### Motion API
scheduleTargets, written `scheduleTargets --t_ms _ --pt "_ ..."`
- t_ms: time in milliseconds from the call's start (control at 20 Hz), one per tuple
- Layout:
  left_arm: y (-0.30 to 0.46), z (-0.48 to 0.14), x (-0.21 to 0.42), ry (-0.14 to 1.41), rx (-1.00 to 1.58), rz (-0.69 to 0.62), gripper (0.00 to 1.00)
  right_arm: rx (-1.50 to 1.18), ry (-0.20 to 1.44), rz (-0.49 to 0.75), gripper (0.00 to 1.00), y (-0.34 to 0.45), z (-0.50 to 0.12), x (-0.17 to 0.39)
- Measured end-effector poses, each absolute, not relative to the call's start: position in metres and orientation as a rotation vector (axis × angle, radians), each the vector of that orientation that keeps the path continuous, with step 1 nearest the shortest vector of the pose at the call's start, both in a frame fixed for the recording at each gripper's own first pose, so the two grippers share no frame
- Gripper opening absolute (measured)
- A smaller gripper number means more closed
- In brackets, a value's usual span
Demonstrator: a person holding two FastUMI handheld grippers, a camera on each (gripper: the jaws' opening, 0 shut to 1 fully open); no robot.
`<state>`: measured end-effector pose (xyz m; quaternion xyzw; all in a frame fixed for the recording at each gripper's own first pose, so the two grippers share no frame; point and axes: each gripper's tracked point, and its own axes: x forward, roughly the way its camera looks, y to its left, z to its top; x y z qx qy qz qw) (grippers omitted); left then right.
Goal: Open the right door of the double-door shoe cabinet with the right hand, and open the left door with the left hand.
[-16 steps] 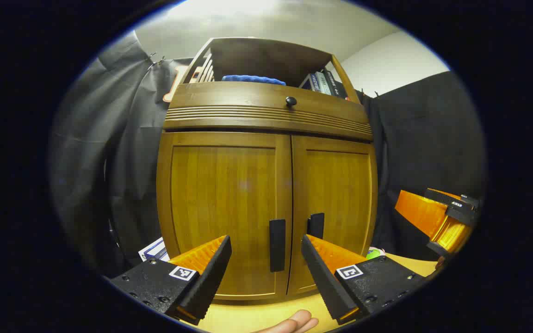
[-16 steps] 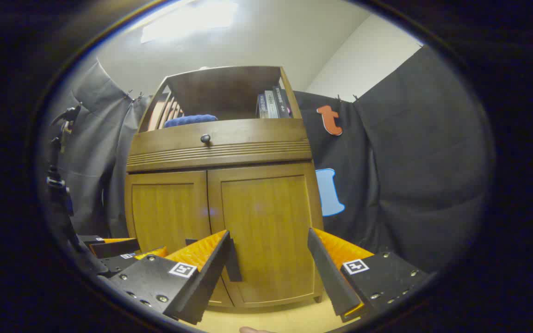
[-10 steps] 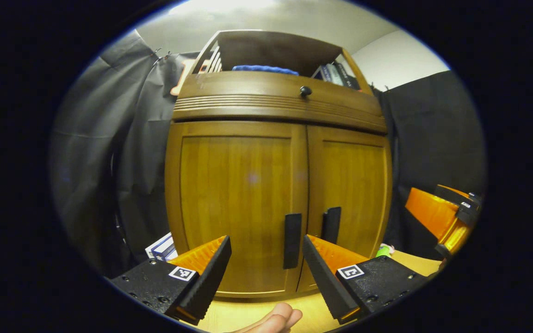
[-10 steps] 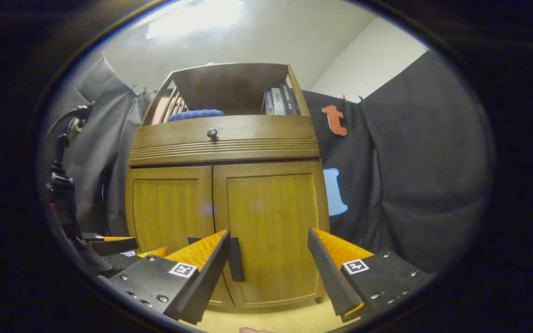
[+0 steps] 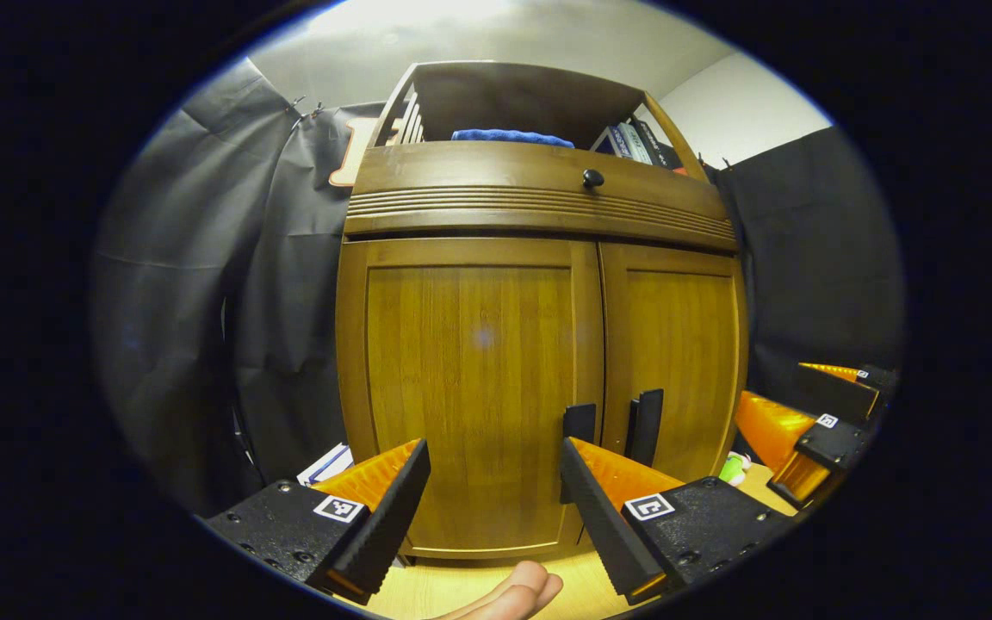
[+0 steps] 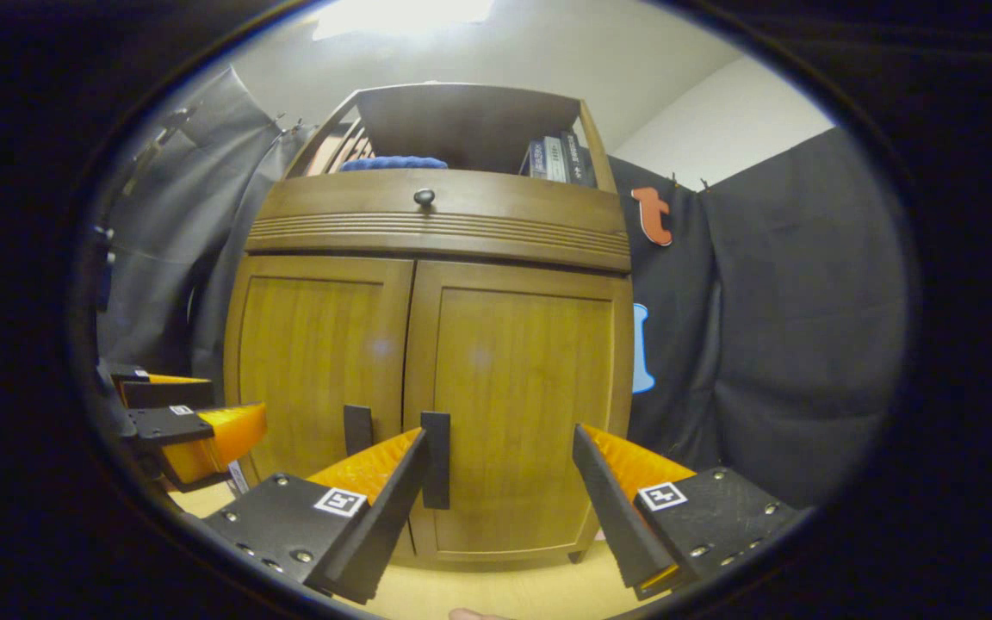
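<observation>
Wooden and closed, the shoe cabinet (image 5: 539, 344) stands on the pale bench (image 5: 453, 585) close in front of both tools.

In the left gripper view the left tool (image 5: 496, 482) is held with its fingers spread wide and nothing between them, aimed at the lower part of the left door (image 5: 470, 379). Its right finger (image 5: 599, 508) sits in front of the lower end of the left door's dark handle (image 5: 579, 422), though whether it touches the handle cannot be told. Just beside that handle, across the seam, is the right door's handle (image 5: 647, 426). Some fingertips of a hand (image 5: 513, 594) show at the bottom edge, over the bench.

In the right gripper view the right tool (image 6: 500, 486) is also spread open and empty, pointed at the right door (image 6: 522, 387). Its left finger (image 6: 375, 504) lies just in front of the right door's handle; contact cannot be judged.

Farther out, both doors lie flush with the cabinet front. Above them runs a ribbed drawer front with a small round knob (image 6: 424, 197). The open shelf on top holds a folded blue cloth (image 5: 509, 136) and some upright books (image 6: 552, 159). Black cloth hangs behind and to both sides.
</observation>
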<state>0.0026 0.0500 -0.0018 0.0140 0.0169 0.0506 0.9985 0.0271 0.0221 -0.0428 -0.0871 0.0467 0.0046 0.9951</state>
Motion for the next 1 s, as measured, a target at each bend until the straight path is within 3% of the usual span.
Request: scheduleTargets --t_ms 50,150,200,250,300,600,700,900,1000 --pt "0.05 -0.004 0.004 0.042 0.031 0.097 0.92 -0.164 0.095 0.019 0.95 0.027 -0.045 0.03" --pt "0.05 -0.004 0.005 0.056 0.031 0.094 0.92 -0.143 0.111 0.046 0.99 0.038 -0.053 0.043" --pt "0.05 -0.004 0.006 0.059 0.031 0.089 0.93 -0.135 0.12 0.036 0.94 0.038 -0.058 0.049" --pt "0.049 -0.003 0.005 0.052 0.027 0.081 0.93 -0.139 0.123 0.042 0.99 0.041 -0.062 0.058" --pt "0.048 -0.001 0.004 0.048 0.024 0.076 0.93 -0.143 0.131 0.05 0.94 0.048 -0.067 0.069" --pt "0.05 0.006 -0.001 0.018 0.027 0.062 0.93 -0.132 0.19 0.134 0.95 0.08 -0.095 0.111" --pt "0.051 0.007 0.0 0.016 0.017 0.054 0.92 -0.165 0.21 0.094 0.98 0.073 -0.11 0.12" --pt "0.061 0.007 0.002 0.022 -0.018 0.069 0.93 -0.169 0.31 0.057 0.95 0.059 -0.146 0.142" --pt "0.067 0.005 0.004 0.03 -0.031 0.084 0.92 -0.016 0.322 0.177 0.75 0.081 -0.146 0.148"
